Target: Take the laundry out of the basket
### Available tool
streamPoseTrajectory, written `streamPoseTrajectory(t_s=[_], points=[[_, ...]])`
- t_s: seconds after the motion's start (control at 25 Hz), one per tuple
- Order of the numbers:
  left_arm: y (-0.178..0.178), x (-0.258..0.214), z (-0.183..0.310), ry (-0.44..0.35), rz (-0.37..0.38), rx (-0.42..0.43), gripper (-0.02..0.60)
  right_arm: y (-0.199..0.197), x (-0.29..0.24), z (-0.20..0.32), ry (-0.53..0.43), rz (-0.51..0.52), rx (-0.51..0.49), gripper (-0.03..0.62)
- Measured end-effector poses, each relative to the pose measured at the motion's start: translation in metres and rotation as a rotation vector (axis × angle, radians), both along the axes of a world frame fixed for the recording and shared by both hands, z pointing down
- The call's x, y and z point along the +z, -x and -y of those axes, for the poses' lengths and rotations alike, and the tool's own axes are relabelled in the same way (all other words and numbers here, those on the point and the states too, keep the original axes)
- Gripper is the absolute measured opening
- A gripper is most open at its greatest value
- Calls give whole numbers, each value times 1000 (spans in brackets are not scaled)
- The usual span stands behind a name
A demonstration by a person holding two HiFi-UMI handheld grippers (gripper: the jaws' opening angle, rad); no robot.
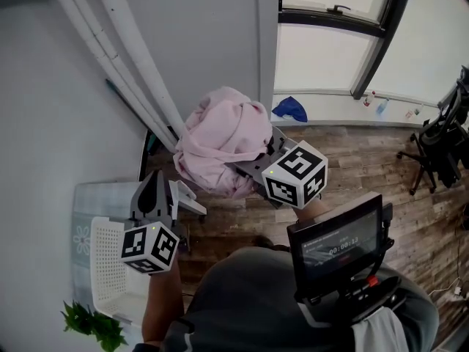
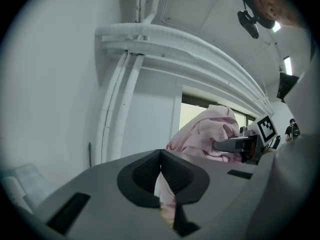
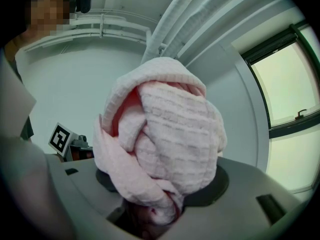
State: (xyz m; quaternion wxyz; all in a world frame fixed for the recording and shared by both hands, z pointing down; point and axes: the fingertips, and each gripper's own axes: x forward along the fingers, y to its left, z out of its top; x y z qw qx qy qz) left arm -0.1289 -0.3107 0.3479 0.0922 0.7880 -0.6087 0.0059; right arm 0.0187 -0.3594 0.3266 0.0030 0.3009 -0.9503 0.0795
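Head view only: white perforated plastic basket [image 1: 102, 262] at lower left, green plant [image 1: 91, 325] beside it, wood-plank floor [image 1: 352, 160], blue cloth [image 1: 291, 108] on the window sill, black chair [image 1: 440, 149] at right. A screen [image 1: 337, 242] on the person's chest reads 00:00:13; no other writing is readable.

Pink towel [image 1: 220, 141] is out of the basket, bunched into a ball in the air by the grey wall and near the white pipes [image 1: 132, 57].

Right tool [image 1: 253, 169] pinches the towel at the bundle's lower end. Right gripper view: the towel fills the frame, with a waffle-weave texture, soft folds and a deeper pink inner side. The left tool's marker cube is small at left in that view.

Left tool [image 1: 167, 193] is below and left of the towel, apart from it. Left gripper view: the ribbed dark pads [image 2: 145, 171] are pressed together at the tips with nothing pinched. A narrow slit lower down shows pink behind. The same view shows the towel and the right tool's cube [image 2: 267, 126] off to the right, and the pipes curving overhead.
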Motion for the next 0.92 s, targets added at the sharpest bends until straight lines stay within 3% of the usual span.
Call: streamPoseTrajectory(t_s=[0.92], points=[[0,-7,2,10,-3,6,9,0,-6,4,-8,-17,24,288]])
